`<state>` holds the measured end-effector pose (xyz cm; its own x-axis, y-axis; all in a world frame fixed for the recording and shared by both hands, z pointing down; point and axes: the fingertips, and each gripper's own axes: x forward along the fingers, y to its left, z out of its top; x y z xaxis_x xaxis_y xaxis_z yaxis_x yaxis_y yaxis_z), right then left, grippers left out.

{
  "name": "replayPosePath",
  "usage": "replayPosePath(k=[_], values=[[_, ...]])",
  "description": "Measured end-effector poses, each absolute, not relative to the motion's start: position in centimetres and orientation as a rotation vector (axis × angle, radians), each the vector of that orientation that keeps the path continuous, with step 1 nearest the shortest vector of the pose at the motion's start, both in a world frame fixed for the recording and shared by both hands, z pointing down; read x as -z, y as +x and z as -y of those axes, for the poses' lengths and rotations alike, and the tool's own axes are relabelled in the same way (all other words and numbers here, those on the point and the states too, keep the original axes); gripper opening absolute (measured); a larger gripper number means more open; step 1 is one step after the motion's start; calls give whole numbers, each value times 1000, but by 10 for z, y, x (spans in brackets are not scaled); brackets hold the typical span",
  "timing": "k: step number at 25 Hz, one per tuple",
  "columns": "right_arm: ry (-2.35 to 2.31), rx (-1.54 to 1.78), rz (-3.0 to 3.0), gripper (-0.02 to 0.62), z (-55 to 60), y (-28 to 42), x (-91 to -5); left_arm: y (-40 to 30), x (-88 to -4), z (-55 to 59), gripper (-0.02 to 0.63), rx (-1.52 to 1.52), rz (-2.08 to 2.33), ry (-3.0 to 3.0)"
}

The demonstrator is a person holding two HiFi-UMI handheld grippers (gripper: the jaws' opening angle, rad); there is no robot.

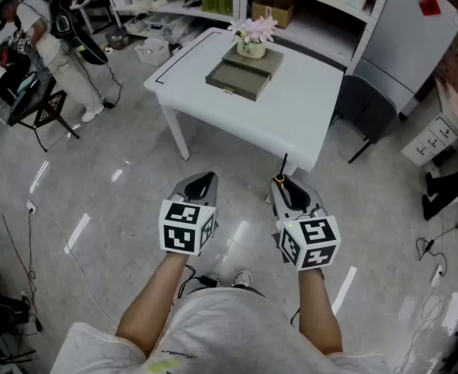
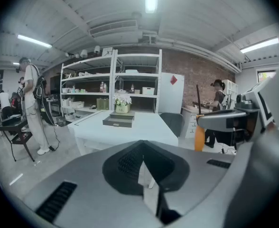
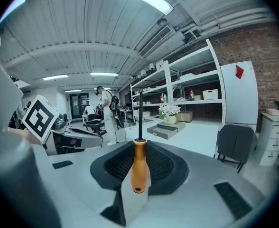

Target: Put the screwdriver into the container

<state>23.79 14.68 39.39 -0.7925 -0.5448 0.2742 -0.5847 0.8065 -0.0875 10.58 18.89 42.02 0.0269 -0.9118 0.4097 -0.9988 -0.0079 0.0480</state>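
Orange marks the handle of the screwdriver in the head view, where it sits at the tip of the right gripper with its dark shaft pointing ahead toward the white table. The left gripper is held beside the right one, both over the floor and short of the table edge. The grey container rests on the tabletop, just in front of a flower pot and well apart from the screwdriver. In the left gripper view, the left gripper has its jaws brought together with nothing between them; the container lies ahead on the table, and the orange handle shows at the right, under the right gripper. In the right gripper view, the right gripper is clamped on the screwdriver — the handle stands upright in the centre line, pinched on both sides by the fingers, its butt end toward the camera and its shaft rising past the jaw tips. The container is visible beyond on the table — clear of the tool.
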Motion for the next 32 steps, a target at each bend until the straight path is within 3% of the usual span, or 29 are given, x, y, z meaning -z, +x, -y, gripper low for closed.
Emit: replayPosePath(k=[16, 32], values=[[804, -259, 2784, 81, -126, 244, -397, 118, -420, -170, 3, -397, 1971, 1973], [849, -280, 2720, 81, -37, 168, -412, 38, -438, -75, 3, -398, 1893, 2002]])
